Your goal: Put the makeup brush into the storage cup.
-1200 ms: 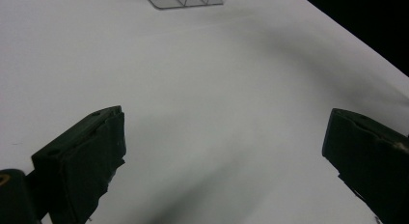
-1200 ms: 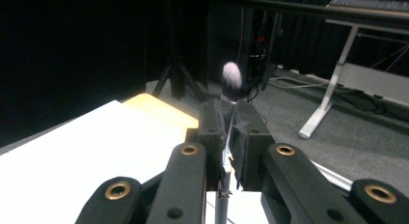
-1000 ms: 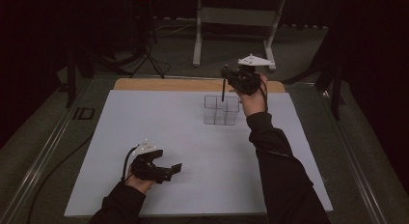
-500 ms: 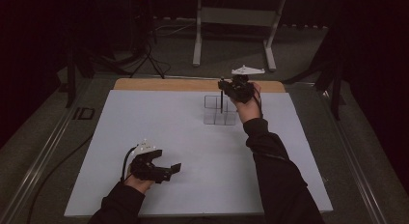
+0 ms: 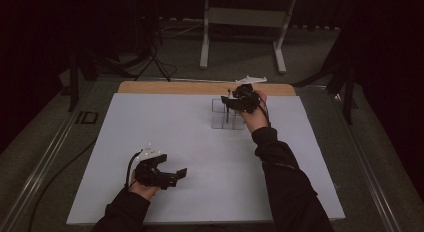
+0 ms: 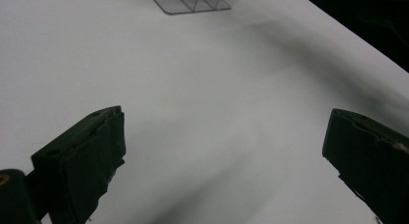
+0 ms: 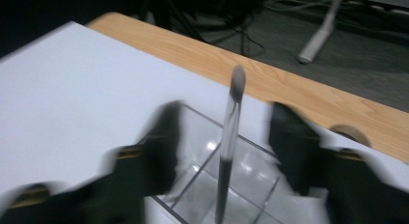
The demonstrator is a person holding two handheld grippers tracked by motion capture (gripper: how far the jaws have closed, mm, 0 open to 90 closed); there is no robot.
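The right gripper [image 7: 222,151] has just opened, leaving the brush [image 7: 230,137] standing in the clear organizer [image 7: 193,185] at frame centre. That placement looks done. The left gripper [image 6: 222,156] rests open, empty, on the counter [image 5: 165,122].

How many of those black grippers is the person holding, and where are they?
2. The left gripper hovers low over the near left of the white table; the right gripper is at the far side, above the clear organizer with the brush.

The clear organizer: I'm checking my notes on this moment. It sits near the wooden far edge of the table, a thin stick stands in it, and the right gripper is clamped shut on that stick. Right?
Not quite. The right gripper is not clamped: in the right gripper view its jaws stand apart on either side of the stick, having just opened. The rest holds: the clear organizer sits near the wooden edge with the stick standing in it.
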